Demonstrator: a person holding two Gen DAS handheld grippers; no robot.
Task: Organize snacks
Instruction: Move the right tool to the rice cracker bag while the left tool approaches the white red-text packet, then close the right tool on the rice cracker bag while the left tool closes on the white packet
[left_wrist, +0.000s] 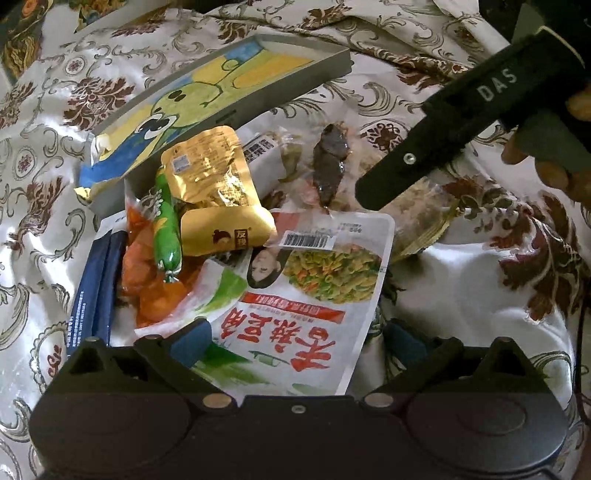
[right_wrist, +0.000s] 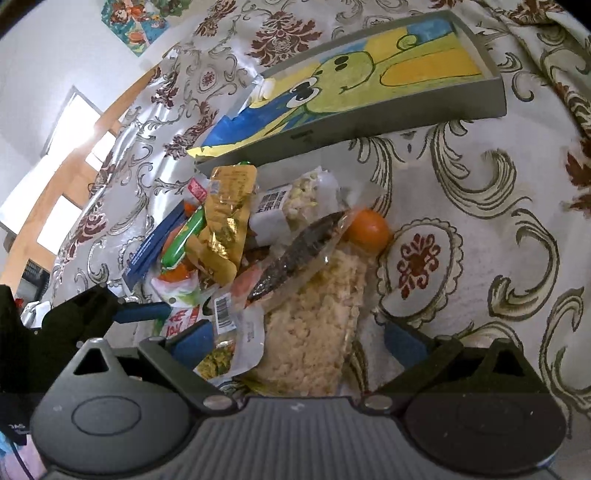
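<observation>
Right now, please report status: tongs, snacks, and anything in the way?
Both tongs open, left and right, holding nothing. Snack pile loose on cloth; tray holds none. White vegetable pouch overlaps pile.

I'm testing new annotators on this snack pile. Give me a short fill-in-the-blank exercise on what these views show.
1. The sausage lying in the pile has a ____ wrapper.
2. The grey tray has a cartoon ____ painted inside.
3. Both the left gripper and the right gripper have their jaws ____.

Missing words: green; frog; open
</observation>
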